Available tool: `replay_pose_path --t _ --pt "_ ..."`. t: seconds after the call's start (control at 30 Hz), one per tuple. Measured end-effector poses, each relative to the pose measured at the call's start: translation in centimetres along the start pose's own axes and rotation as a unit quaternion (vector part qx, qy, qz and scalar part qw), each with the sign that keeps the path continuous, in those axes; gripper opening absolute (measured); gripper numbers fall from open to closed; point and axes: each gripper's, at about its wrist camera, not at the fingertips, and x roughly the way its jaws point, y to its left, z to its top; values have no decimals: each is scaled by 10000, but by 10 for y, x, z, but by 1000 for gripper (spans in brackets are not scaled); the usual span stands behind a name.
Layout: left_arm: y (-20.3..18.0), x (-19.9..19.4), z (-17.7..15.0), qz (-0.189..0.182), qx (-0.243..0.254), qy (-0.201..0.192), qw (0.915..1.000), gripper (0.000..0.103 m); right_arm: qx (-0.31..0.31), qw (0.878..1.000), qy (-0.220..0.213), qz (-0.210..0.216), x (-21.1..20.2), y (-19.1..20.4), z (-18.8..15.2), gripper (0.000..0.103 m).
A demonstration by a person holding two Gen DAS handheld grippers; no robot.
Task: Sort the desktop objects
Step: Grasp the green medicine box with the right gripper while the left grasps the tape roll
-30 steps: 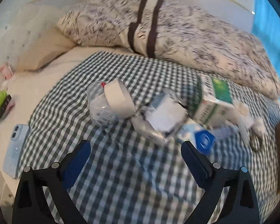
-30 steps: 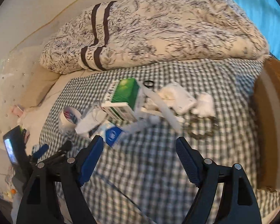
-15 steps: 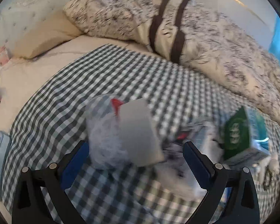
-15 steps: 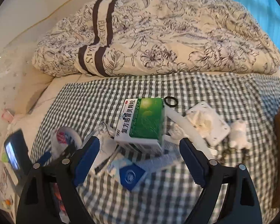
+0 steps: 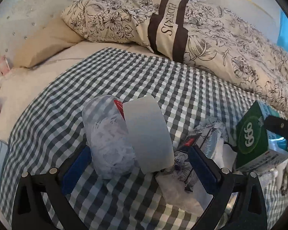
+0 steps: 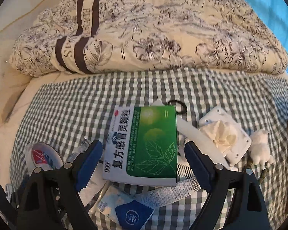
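Left claw (image 5: 139, 165) open astride tape roll (image 5: 146, 136), right claw (image 6: 144, 160) open astride green box (image 6: 144, 145), checked bedspread (image 6: 86, 103).

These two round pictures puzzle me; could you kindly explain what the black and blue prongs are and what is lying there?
Each picture comes from a fisheye camera on a hand-held two-finger tool, looking along its fingers. The left tool is open around a roll of tape and a clear container. The right tool is open around a green medicine box. Both tools hold nothing yet. Everything lies on a checked cloth on a bed, with a white comb, a black hair tie and a white figurine nearby.
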Motion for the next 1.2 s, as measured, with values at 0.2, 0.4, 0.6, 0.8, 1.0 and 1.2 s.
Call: replay_pose_path --t 0.2,0.4,0.6,0.8,1.0,1.2 --pt "-6 5 1 334 5 -124 9994 103 -27 9999 142 -44 16 -1 -4 87" --pt "-13 7 2 488 177 -316 9982 103 38 10000 -57 -25 13 -12 -7 87" --pt "-26 -5 6 580 469 -751 9944 103 -25 10000 -50 -17 15 -10 -9 87" --pt "-48 4 2 518 787 -904 9914 103 -102 9999 7 -14 19 -7 -14 87" --pt "-61 6 1 222 980 -929 9906 63 -111 9999 -45 -42 17 -10 -14 87" --pt "-39 26 8 -292 412 -95 9987 24 -288 9995 -94 -79 14 -3 -14 87"
